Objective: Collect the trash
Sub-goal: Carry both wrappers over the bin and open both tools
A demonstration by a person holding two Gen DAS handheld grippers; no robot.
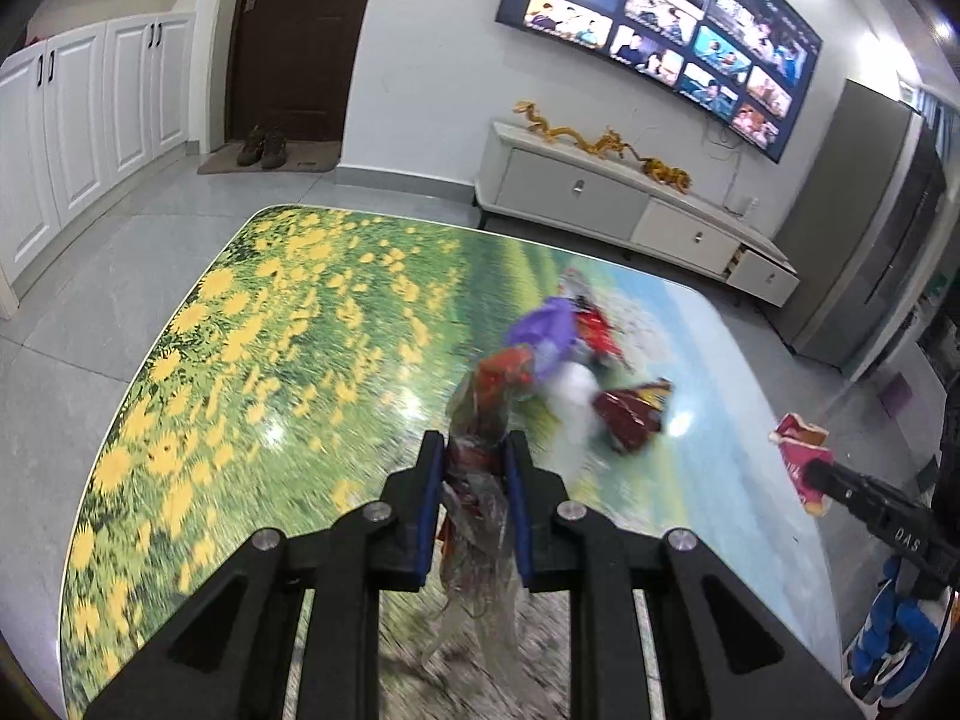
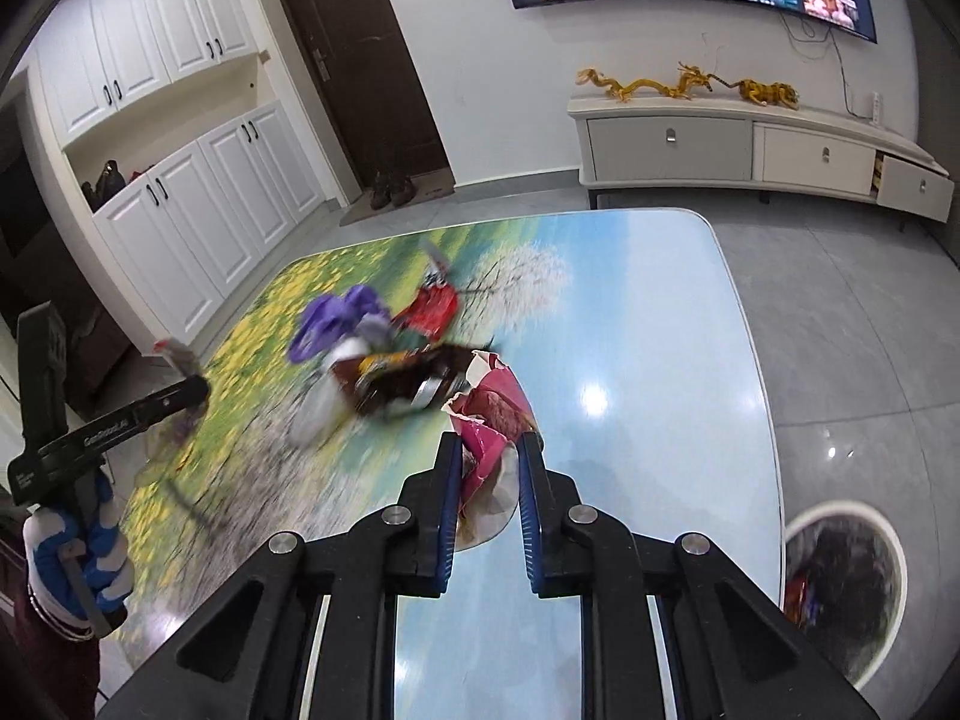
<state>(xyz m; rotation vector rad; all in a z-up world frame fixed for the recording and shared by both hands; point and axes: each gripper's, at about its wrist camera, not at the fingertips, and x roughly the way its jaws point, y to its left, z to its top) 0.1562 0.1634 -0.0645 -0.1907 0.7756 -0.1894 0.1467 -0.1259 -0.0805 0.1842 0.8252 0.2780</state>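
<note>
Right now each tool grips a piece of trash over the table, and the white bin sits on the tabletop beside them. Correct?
Not quite. The white bin stands on the floor past the table edge, as the right wrist view shows. The left tool does grip a clear wrapper, the right tool a pink carton.

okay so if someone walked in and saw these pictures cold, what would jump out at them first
Probably the table with its bright print of yellow flowers and blue sky, and the heap of wrappers near its middle. Next, both tools are loaded: the left gripper is shut on a clear crinkly wrapper, the right gripper on a torn pink wrapper. A white bin with trash inside stands on the floor beside the table's right edge.
</note>
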